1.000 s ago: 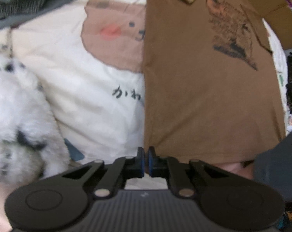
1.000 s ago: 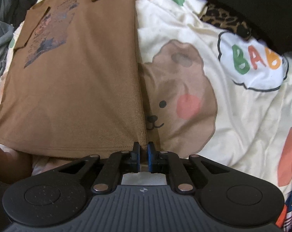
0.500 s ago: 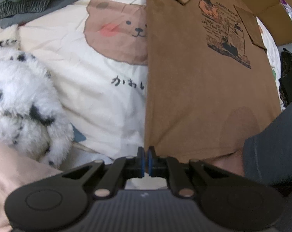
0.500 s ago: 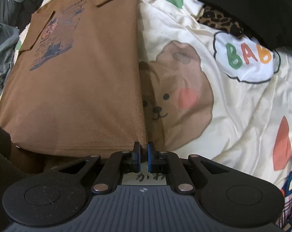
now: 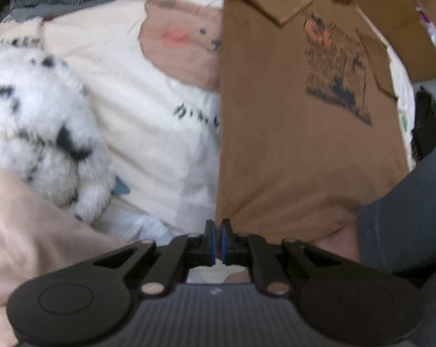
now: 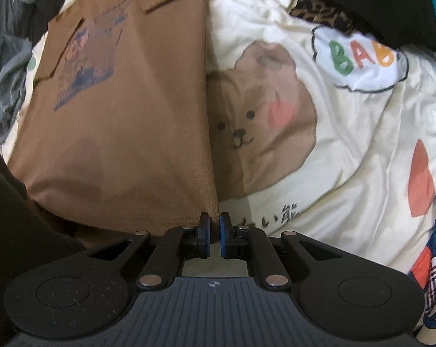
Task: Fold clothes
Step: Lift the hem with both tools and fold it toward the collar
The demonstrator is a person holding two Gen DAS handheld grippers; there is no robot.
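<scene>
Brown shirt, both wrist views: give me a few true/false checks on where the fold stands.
1. Both claws are shut on the shirt's bottom corners. True: left claw, right claw.
2. The shirt's sleeves are folded in over its front. True.
3. The shirt lies on a plain grey sheet. False: the sheet is cream with bear prints.
4. The shirt's print faces down. False: the print faces up.
5. A fluffy white toy lies beside the shirt in the left view. True.
</scene>
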